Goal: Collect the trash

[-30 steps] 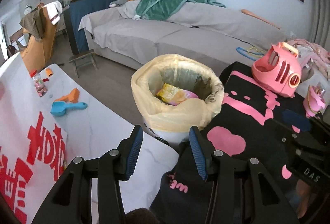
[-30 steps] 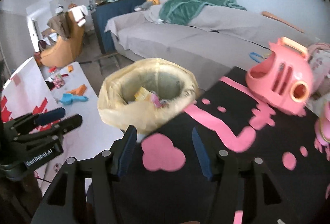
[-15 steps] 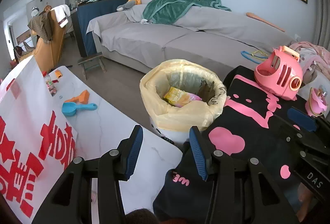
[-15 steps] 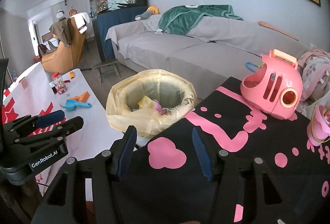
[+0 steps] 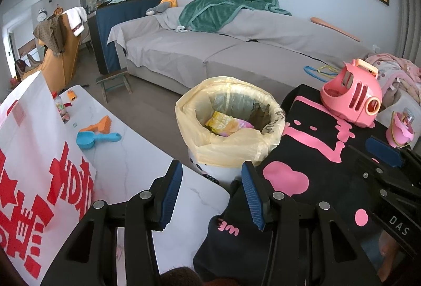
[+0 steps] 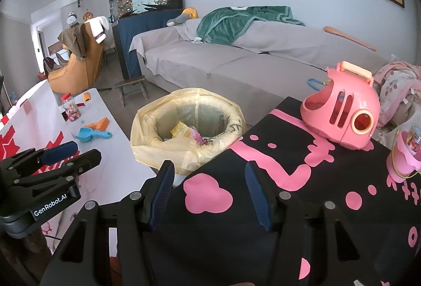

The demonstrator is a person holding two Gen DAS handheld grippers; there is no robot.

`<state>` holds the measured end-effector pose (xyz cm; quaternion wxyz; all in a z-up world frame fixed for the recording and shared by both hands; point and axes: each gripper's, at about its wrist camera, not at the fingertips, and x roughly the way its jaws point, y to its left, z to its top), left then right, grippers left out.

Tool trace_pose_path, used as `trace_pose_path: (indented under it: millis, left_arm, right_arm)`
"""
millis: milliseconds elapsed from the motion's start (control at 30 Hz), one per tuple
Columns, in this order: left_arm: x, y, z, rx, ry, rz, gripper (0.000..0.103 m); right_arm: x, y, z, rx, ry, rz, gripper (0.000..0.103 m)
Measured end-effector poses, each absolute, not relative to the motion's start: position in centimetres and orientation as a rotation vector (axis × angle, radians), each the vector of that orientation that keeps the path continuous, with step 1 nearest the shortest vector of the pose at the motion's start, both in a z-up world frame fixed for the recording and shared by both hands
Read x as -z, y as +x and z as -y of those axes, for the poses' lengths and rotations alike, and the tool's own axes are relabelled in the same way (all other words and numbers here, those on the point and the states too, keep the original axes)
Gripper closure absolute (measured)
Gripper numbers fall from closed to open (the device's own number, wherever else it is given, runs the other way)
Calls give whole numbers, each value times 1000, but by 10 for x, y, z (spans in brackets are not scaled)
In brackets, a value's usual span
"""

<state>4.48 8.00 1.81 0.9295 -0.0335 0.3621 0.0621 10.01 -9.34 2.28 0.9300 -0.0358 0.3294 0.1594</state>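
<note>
Beside the lined trash bin (image 5: 229, 128), the left gripper (image 5: 211, 191) and right gripper (image 6: 209, 191) are held apart, gripping nothing.

**Pale yellow, pink and black around me**

My bin (image 5: 210, 170) is white, lined with a pale yellow bag (image 5: 229, 149). Inside lies a yellow-and-pink wrapper (image 5: 223, 124). Beside it, my black cloth (image 6: 302, 207) carries pink blotches and dots. The toy carrier (image 6: 342, 112) is pink, the scoop (image 5: 97, 139) blue, the sofa (image 5: 210, 49) grey, its blanket (image 5: 223, 12) green.
</note>
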Motion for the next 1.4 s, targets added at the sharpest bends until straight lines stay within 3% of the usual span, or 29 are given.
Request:
trace_pose_path:
  millis: [1400]
  left_arm:
    - [-17, 46, -78, -118, -67, -747, 55]
  right_arm:
    - [-24, 101, 94, -325, -76, -677, 50]
